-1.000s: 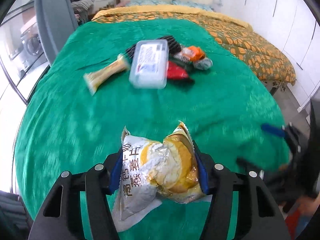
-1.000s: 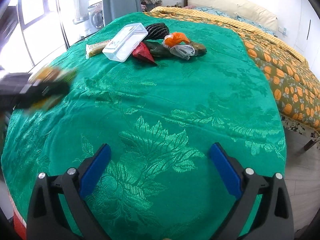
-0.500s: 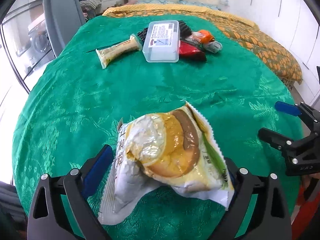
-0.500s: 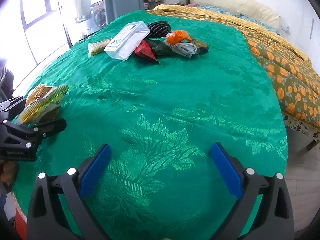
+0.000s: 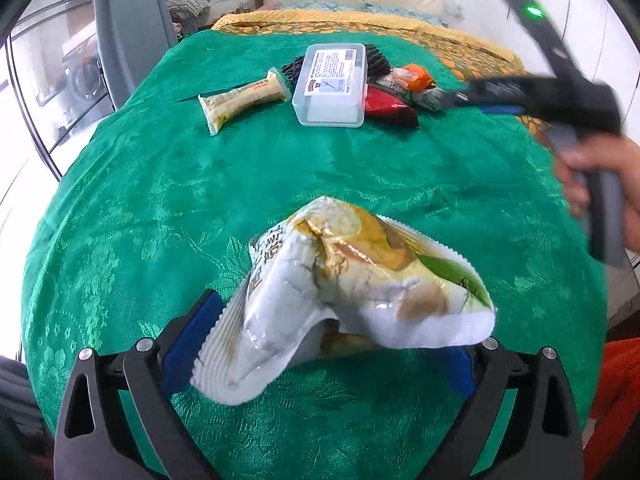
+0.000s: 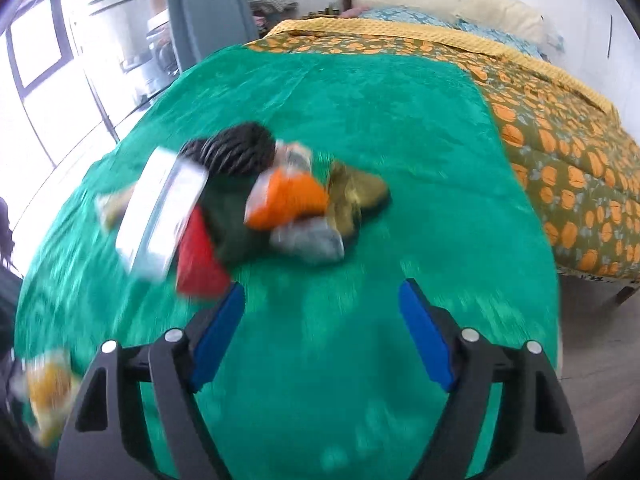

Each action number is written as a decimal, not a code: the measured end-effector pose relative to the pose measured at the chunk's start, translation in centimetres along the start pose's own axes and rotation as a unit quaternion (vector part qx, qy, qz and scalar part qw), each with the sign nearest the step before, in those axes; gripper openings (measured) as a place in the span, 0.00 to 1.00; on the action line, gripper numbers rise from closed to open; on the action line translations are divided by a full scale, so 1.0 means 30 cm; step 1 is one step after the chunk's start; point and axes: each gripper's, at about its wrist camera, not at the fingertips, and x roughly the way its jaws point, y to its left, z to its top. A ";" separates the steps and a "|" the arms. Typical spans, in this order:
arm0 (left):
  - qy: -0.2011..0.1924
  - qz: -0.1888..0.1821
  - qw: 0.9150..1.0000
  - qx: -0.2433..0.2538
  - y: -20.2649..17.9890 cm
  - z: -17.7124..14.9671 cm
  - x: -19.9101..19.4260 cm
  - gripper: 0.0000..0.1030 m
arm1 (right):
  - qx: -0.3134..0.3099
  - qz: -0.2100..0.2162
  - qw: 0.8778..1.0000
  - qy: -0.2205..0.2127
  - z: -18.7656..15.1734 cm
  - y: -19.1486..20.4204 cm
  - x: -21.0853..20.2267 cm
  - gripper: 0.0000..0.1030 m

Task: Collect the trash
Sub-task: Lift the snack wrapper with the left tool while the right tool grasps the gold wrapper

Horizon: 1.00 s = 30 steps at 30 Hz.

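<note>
A crumpled snack wrapper point(image 5: 352, 296) lies on the green bedspread point(image 5: 160, 184) between the spread fingers of the left gripper point(image 5: 320, 344), unclamped, while the right gripper point(image 6: 322, 332), jaws apart and empty, hovers near the trash pile point(image 6: 256, 204) further up the bed.

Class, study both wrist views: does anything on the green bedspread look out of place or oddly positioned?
Yes. A crumpled snack wrapper lies tilted between the open left tongs, apparently ungripped. Farther back, wrappers and litter are heaped against a clear plastic box on the bedspread, odd for a bed.
</note>
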 end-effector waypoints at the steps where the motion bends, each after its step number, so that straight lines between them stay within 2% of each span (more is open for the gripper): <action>1: 0.000 0.000 1.000 0.000 0.000 0.000 0.000 0.92 | 0.004 -0.002 1.000 0.000 0.020 0.003 0.022 0.75; 4: 0.000 0.000 1.000 0.000 0.001 -0.001 -0.001 0.92 | 0.009 -0.014 1.000 0.002 0.058 0.007 0.084 0.73; 5: 0.000 0.000 1.000 -0.001 0.001 -0.001 -0.001 0.92 | 0.010 -0.017 1.000 0.008 0.065 0.003 0.106 0.56; 6: 0.000 0.000 1.000 -0.001 0.001 -0.001 -0.001 0.92 | 0.009 -0.014 1.000 0.010 0.067 0.002 0.111 0.49; 8: 0.000 -0.002 1.000 -0.001 0.004 0.000 -0.001 0.92 | 0.005 -0.015 1.000 0.004 0.061 -0.006 0.098 0.45; 13: 0.000 -0.002 1.000 -0.001 0.004 0.000 -0.001 0.92 | -0.031 -0.002 0.999 -0.006 -0.024 -0.021 -0.021 0.44; 17: 0.000 -0.001 1.000 -0.001 0.005 0.000 0.001 0.92 | -0.093 0.031 0.995 0.002 -0.182 0.002 -0.168 0.44; 20: 0.000 -0.001 1.000 -0.001 0.004 0.001 0.000 0.92 | -0.116 0.061 0.991 0.011 -0.300 0.037 -0.239 0.44; 22: 0.000 0.000 1.000 0.000 0.004 0.000 0.000 0.92 | -0.122 0.067 0.990 0.013 -0.372 0.062 -0.265 0.47; 24: 0.001 0.000 1.000 0.000 0.004 0.000 0.000 0.92 | -0.125 0.057 0.991 0.007 -0.422 0.082 -0.275 0.69; 28: 0.001 0.000 1.000 0.000 0.003 0.001 0.001 0.92 | -0.091 0.062 0.994 0.014 -0.454 0.080 -0.253 0.73; 30: 0.001 0.001 1.000 0.002 0.001 0.001 0.001 0.92 | -0.077 0.064 0.995 0.009 -0.467 0.081 -0.257 0.81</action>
